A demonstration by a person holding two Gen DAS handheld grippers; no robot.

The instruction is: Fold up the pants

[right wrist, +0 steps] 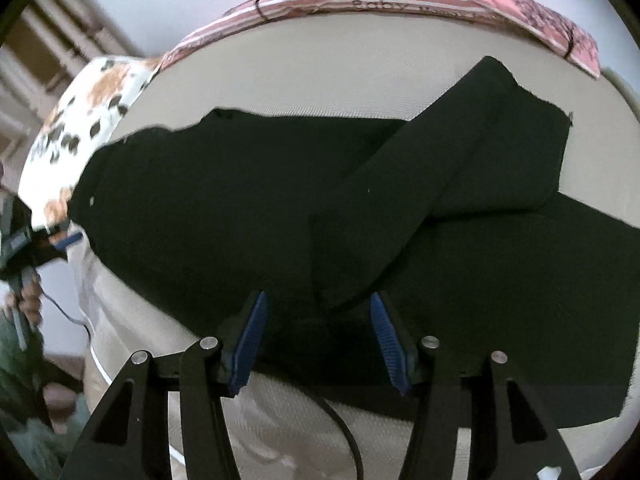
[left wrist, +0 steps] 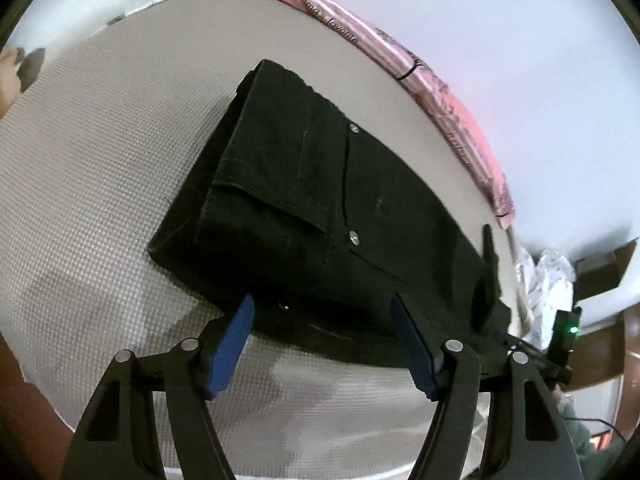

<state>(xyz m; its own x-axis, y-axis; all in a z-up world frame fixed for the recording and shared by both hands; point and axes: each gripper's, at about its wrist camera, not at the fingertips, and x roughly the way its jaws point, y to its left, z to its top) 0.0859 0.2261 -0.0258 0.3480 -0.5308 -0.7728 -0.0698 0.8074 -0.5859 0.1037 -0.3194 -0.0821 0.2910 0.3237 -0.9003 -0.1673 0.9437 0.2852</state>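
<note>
Both tools, left (left wrist: 322, 312) and right (right wrist: 316, 308), gape above black pants (left wrist: 304, 184) (blanket (left wrist: 360, 36) reads "Baby").

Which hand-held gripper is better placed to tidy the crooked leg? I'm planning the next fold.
Probably the right hand-held gripper: its open jaws hover right at the skewed folded leg end of the black fabric pants.
</note>
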